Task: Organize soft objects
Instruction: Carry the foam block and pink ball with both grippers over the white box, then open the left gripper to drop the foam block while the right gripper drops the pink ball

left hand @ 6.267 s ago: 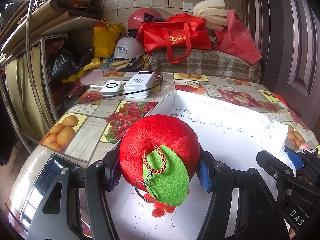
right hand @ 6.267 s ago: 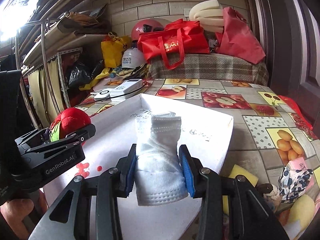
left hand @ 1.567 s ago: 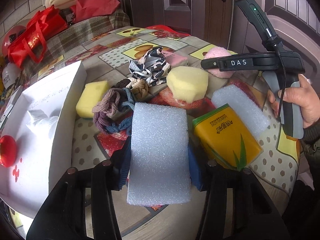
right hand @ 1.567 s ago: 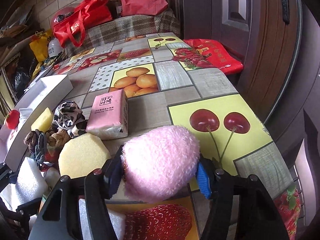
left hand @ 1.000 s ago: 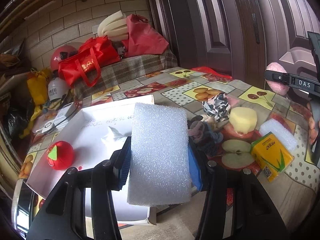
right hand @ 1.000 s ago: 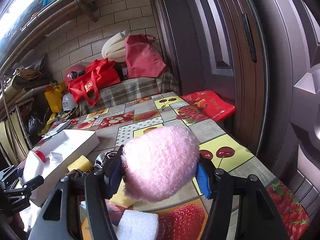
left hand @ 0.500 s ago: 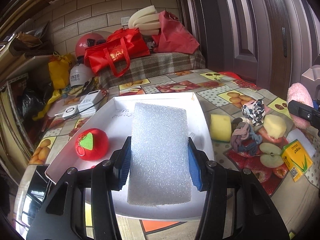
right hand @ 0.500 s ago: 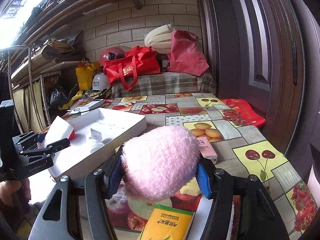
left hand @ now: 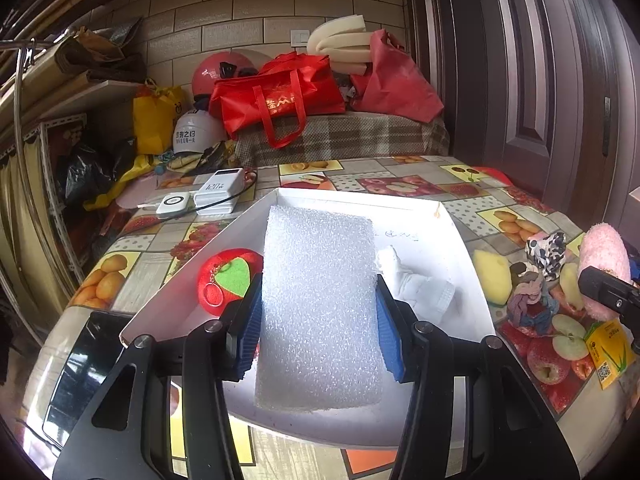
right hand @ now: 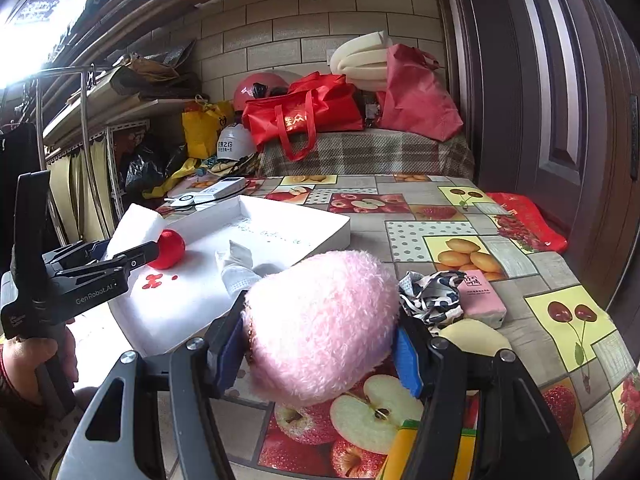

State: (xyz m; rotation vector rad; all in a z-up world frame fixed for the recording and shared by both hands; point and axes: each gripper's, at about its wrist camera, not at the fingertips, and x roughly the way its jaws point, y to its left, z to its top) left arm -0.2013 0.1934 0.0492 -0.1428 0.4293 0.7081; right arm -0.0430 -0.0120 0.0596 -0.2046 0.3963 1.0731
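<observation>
My left gripper [left hand: 318, 332] is shut on a white foam block [left hand: 318, 304] and holds it over the near part of the white tray [left hand: 456, 224]. In the tray lie a red plush ball [left hand: 228, 280] with a green leaf and a white sock [left hand: 416, 284]. My right gripper [right hand: 320, 344] is shut on a pink fluffy toy [right hand: 320, 320], just right of the tray [right hand: 320, 220] above the tablecloth. The pink toy also shows at the right edge of the left wrist view [left hand: 604, 256]. The left gripper shows at the left of the right wrist view [right hand: 120, 260].
Right of the tray lie a yellow sponge [left hand: 494, 276], a knot of hair ties [left hand: 528, 308], a patterned cloth [right hand: 432, 296], a pink tissue pack [right hand: 480, 296] and a yellow-green pack [left hand: 606, 352]. Power banks [left hand: 220, 192] and red bags [left hand: 276, 100] stand behind.
My left gripper has carried the foam block closer over the tray. My right gripper has brought the pink toy lower and nearer to the tray's right side.
</observation>
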